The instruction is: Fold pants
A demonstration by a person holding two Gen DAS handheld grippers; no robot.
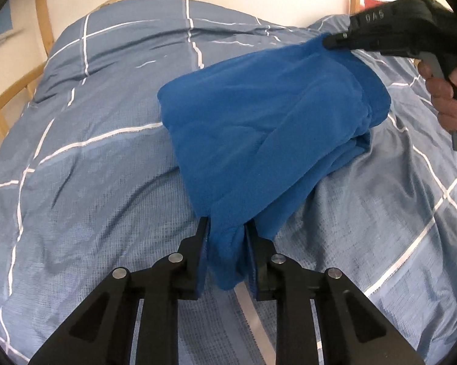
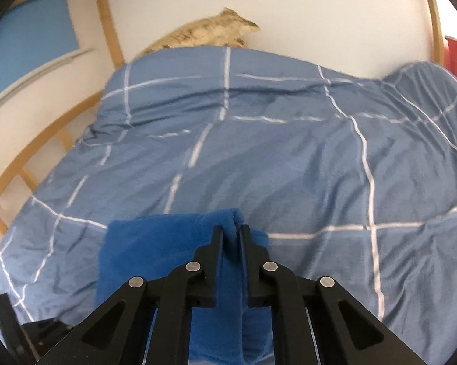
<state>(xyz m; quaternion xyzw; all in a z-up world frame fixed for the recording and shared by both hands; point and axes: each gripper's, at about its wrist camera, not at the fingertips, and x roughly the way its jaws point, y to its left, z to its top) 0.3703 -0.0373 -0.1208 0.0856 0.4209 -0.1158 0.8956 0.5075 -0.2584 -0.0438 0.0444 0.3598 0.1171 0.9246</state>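
- Blue checked bedding (image 2: 289, 158) is spread over the bed, soft and wrinkled.
- Soft blue pants (image 1: 258, 127), already folded small, are held just above it.
- One corner is pinched by the left gripper (image 1: 226, 234), another by the right gripper (image 2: 231, 234).
- Two corners are likely held so the fold stays flat.

Soft daylight, fisheye warp, slight blur
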